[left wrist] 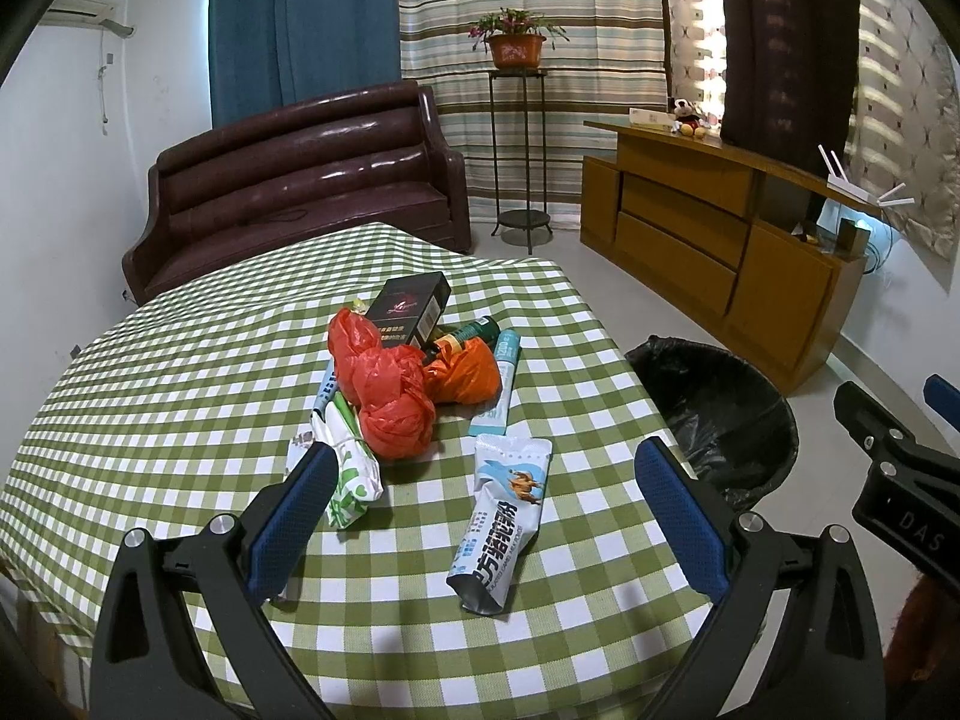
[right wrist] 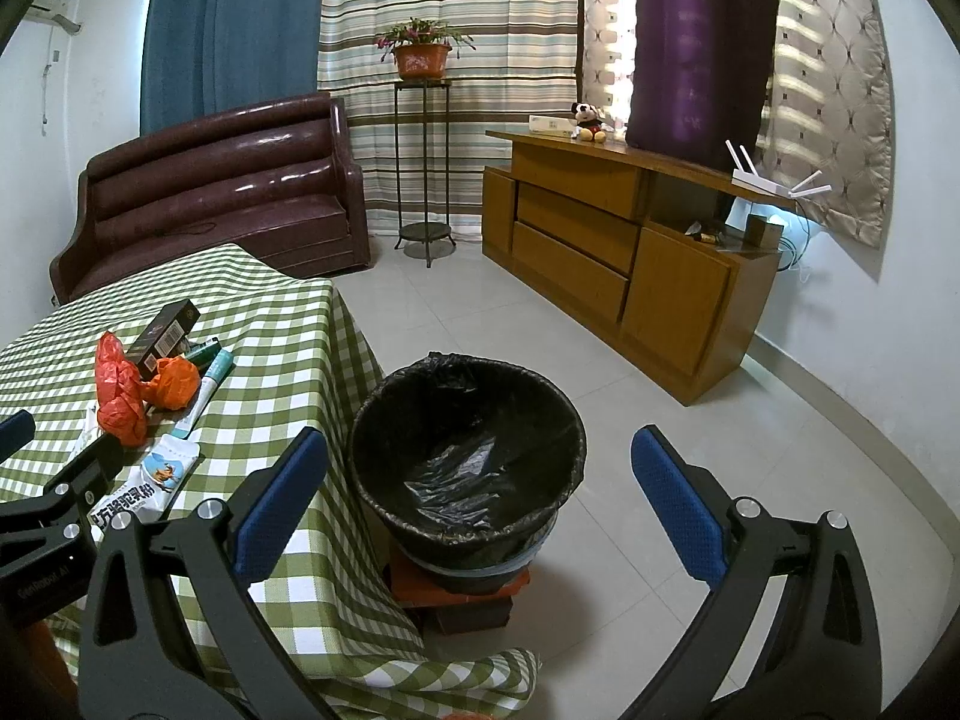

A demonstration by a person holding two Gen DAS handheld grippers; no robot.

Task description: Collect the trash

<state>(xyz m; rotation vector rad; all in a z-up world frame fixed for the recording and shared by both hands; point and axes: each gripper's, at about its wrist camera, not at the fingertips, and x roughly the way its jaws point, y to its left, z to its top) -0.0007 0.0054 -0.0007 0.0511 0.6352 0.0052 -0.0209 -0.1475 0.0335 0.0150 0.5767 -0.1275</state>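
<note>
A pile of trash lies on the green checked table [left wrist: 180, 396]: a red plastic bag [left wrist: 384, 396], an orange bag [left wrist: 465, 375], a black box [left wrist: 409, 307], a green bottle [left wrist: 474, 333], a blue-white tube [left wrist: 498, 384], a green-white wrapper [left wrist: 351, 474] and a white-blue milk powder pouch [left wrist: 501, 516]. My left gripper [left wrist: 486, 510] is open, above the table, with the pouch between its fingers. My right gripper [right wrist: 480, 498] is open and empty above the black-lined trash bin [right wrist: 468, 456], which stands beside the table's right edge [left wrist: 720, 414].
A dark red sofa [left wrist: 300, 180] stands behind the table. A plant stand with a potted plant [left wrist: 516, 48] and a wooden cabinet [left wrist: 708, 240] line the far wall. The bin rests on a red-brown box [right wrist: 456, 594] on the tiled floor.
</note>
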